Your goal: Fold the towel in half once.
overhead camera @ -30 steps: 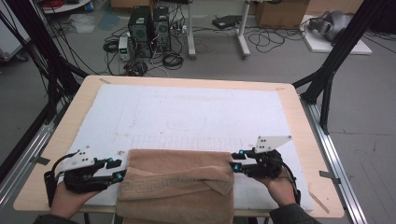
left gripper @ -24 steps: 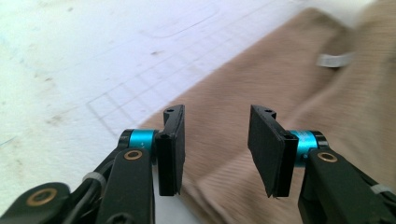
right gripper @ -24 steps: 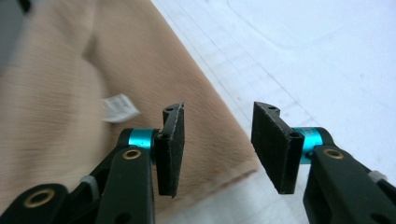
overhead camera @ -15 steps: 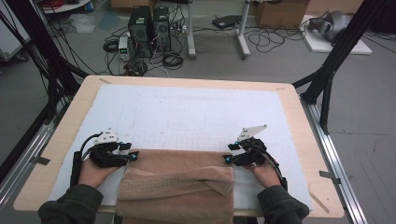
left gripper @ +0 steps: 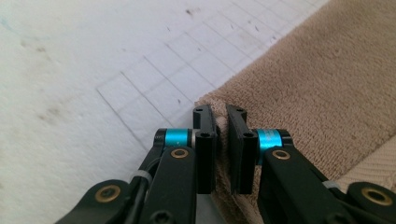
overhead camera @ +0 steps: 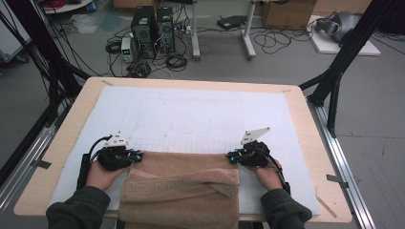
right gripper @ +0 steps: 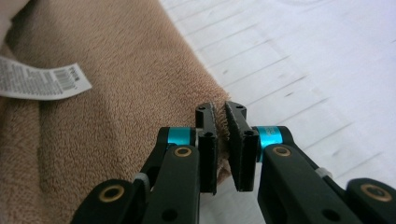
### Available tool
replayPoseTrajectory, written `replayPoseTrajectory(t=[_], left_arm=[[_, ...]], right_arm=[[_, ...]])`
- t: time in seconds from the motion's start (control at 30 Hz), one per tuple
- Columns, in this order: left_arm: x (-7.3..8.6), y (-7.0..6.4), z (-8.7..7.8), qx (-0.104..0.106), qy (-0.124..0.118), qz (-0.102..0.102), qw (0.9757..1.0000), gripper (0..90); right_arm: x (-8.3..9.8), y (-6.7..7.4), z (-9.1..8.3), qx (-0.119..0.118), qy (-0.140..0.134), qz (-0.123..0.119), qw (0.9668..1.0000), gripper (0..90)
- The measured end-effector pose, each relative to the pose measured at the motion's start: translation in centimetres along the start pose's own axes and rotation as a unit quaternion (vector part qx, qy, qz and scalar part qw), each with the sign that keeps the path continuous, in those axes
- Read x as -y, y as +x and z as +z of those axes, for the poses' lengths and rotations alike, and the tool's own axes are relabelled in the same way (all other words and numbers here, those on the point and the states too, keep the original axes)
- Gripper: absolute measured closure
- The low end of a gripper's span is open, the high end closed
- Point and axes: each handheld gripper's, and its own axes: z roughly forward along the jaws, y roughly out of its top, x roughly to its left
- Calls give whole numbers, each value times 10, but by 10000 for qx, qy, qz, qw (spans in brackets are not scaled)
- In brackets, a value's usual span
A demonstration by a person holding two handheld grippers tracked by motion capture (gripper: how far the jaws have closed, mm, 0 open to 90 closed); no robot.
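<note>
A tan towel point(overhead camera: 184, 183) lies folded at the near edge of the table and hangs over it. My left gripper point(overhead camera: 137, 156) is at the towel's far left corner, and its jaws have just been closing; in the left gripper view point(left gripper: 220, 122) they pinch the towel corner point(left gripper: 212, 100). My right gripper point(overhead camera: 231, 157) is at the far right corner, jaws likewise just closed, pinching the towel edge point(right gripper: 219, 126) in the right gripper view. A white care label point(right gripper: 39, 79) lies on the towel point(right gripper: 112, 93).
A white gridded mat point(overhead camera: 191, 114) covers the wooden table point(overhead camera: 305, 124). Beyond the table stand computer towers point(overhead camera: 153, 24) and cables on the floor. Black frame struts point(overhead camera: 341, 62) rise at both sides.
Both hands moved forward and down from beside the towel to its far corners. Both grippers, open half a second ago, have shut on the towel's far edge.
</note>
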Motion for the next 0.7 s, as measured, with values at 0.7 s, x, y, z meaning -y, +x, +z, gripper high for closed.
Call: replayPoseTrajectory(t=[0.7], left_arm=[[-154,68,21,-674,-566,-418,9952,759]], right_arm=[[-118,-105,-58,1156,-298,172,9927,785]])
